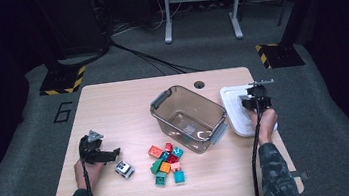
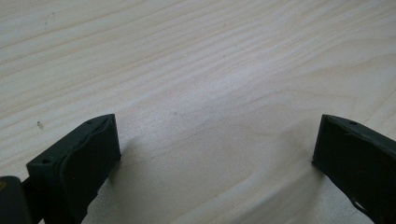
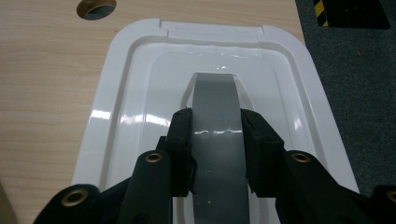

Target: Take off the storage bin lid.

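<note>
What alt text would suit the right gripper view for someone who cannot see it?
Two black jaws of the right gripper clamp the grey handle of a glossy white lid lying on a light wooden table, beside dark carpet.

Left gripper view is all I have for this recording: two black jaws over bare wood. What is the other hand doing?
Observer: The right gripper is closed on the grey handle of a white lid, near the table's right edge.
Operator: Where is the container that lid fits?
Observer: A clear bin stands mid-table, open; the high view shows no bricks in it.
Operator: Any loose parts near my gripper?
Observer: Yes. A small grey and white block lies just off the left gripper, and a cluster of coloured bricks lies in front of the bin.
</note>
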